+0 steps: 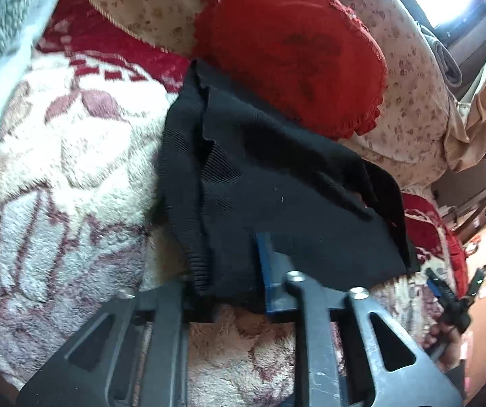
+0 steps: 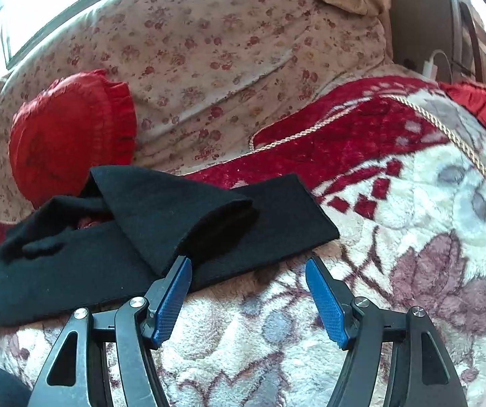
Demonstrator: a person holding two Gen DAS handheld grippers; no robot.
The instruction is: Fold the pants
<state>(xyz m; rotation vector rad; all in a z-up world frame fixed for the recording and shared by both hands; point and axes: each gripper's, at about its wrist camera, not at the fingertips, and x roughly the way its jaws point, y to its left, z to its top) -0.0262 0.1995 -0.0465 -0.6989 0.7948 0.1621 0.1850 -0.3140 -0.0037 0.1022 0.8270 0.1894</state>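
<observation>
Our black pants [image 2: 161,237] lie on the fluffy flowered blanket [image 2: 395,237] on the bed, close to a round red pillow [image 2: 70,139]. In the right view they make a long dark strip running from side to side, with one leg lying crosswise on top and its open cuff [image 2: 222,234] facing our right tool [image 2: 248,271]. The right tool is spread wide and holds nothing. One of its blue pads touches or almost touches the near edge of that cuff, and the other pad hangs over bare blanket. So the pants lie just ahead of this tool and off to its left. Our left tool [image 1: 243,271] is at the other end of the pants. Its pads are pressed together on the black cloth, and the ribbed edge [image 1: 199,271] hangs down beside them. We think the left hand has its end and the right hand is nearest the loose cuff. The right tool should slide a little to the left, so the cuff edge comes between its pads.
</observation>
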